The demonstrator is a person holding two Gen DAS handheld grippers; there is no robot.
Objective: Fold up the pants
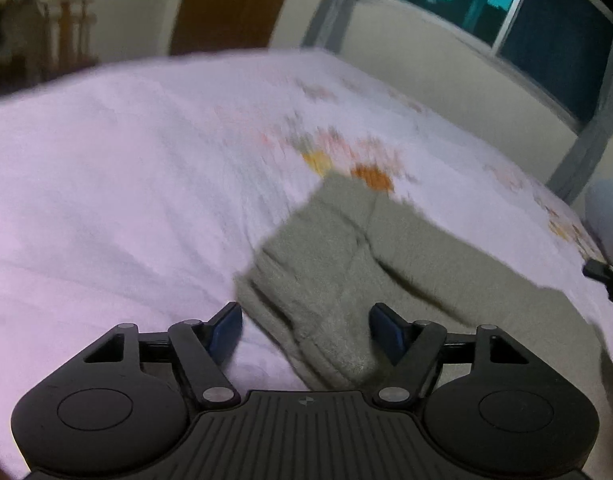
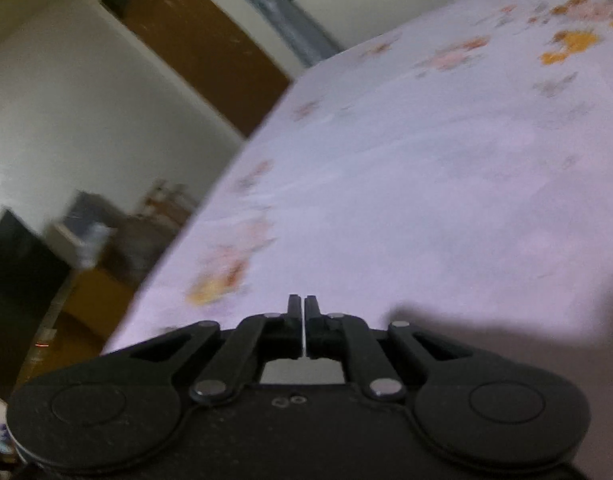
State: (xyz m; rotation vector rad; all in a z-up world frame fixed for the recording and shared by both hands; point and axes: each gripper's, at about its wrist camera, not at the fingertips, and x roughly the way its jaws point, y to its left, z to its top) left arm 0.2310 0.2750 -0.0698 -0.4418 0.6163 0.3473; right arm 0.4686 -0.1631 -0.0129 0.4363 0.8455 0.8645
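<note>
Presently, step: pants (image 1: 346, 264) lying folded on bed (image 1: 126, 160).
Left gripper (image 1: 305, 330): wide, empty.
Right gripper (image 2: 303, 312): closed, empty.
Next: probably a final tidy.

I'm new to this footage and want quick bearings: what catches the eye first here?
The grey-green pants lie bunched on the pale floral bedsheet, right ahead of the open left gripper. The right gripper, jaws together and holding nothing, points across bare sheet toward a brown door.
</note>
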